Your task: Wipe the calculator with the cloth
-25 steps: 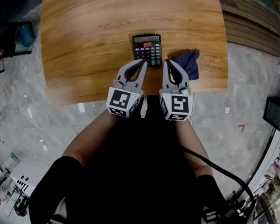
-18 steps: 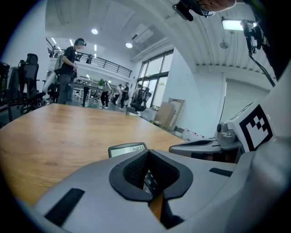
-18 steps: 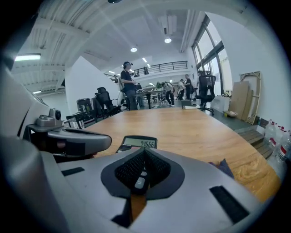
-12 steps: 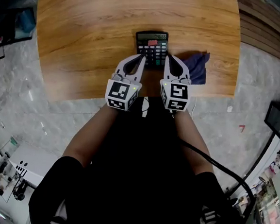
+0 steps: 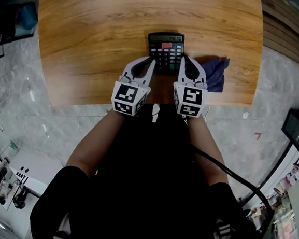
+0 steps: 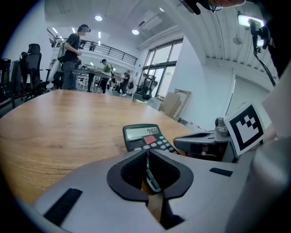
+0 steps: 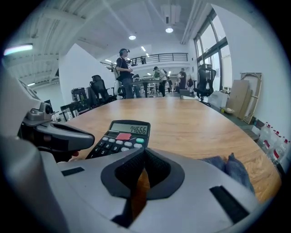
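Left tool (image 5: 153,61) and right tool (image 5: 183,59) are pressed together, empty. The right tool should spread, then pinch the crumpled dark-blue cloth (image 5: 216,75) to its right.

Seen from the head camera, a person in a black short-sleeved top (image 5: 144,183) carries two pale grey plastic tools: the left gripper (image 5: 153,61) and the right gripper (image 5: 184,58), both just above the top. Each has curved jaws lined with black ribbed pads (image 6: 127,175) and a white cube printed with black square markers (image 5: 129,99). A thick black cable (image 5: 227,178) trails along the right side of the top.
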A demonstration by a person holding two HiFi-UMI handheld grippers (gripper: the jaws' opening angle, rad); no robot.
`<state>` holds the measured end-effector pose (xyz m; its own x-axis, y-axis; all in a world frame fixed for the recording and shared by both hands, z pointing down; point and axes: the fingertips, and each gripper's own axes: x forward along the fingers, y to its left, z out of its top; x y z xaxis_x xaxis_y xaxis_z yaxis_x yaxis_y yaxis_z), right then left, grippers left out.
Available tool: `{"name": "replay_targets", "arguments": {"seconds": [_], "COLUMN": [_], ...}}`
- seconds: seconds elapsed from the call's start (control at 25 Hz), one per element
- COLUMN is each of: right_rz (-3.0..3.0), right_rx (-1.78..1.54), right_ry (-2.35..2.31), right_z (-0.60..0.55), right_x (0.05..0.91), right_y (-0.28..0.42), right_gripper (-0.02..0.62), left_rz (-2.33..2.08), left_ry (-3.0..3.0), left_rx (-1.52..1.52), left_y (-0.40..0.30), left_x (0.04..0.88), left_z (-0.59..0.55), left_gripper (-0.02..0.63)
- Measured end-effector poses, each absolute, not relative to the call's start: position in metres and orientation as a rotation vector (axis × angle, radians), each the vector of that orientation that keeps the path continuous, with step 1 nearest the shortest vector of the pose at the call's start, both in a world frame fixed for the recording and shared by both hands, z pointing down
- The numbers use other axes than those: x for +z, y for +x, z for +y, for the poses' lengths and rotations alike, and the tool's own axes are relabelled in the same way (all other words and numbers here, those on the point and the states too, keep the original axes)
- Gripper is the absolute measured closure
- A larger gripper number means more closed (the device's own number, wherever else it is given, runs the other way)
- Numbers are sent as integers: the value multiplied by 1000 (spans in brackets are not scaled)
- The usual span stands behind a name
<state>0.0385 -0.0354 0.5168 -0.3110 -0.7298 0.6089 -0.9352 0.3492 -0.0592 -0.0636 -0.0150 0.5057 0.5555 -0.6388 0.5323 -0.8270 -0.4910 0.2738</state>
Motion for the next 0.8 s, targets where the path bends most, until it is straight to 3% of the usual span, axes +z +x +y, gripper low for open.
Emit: {"name": "replay_targets", "arguments": {"seconds": [0.2, 0.52, 0.8], "right_rz": [-2146, -2122, -2148], "right_rx": [578, 579, 595], "right_ry": [1427, 1452, 1476], "right_z": [-33, -34, -32], "right_x": [521, 523, 522], "right_y": [32, 32, 33], "right_gripper": [581, 581, 580], "left_rz": [-1199, -1151, -1020], "left_ry": [2272, 2215, 2131], "left_rx": [496, 520, 600], "left_y": [-70, -79, -74], "left_x": [508, 520, 532], "left_z": [-17, -15, -18], "left_gripper": [595, 475, 469]}}
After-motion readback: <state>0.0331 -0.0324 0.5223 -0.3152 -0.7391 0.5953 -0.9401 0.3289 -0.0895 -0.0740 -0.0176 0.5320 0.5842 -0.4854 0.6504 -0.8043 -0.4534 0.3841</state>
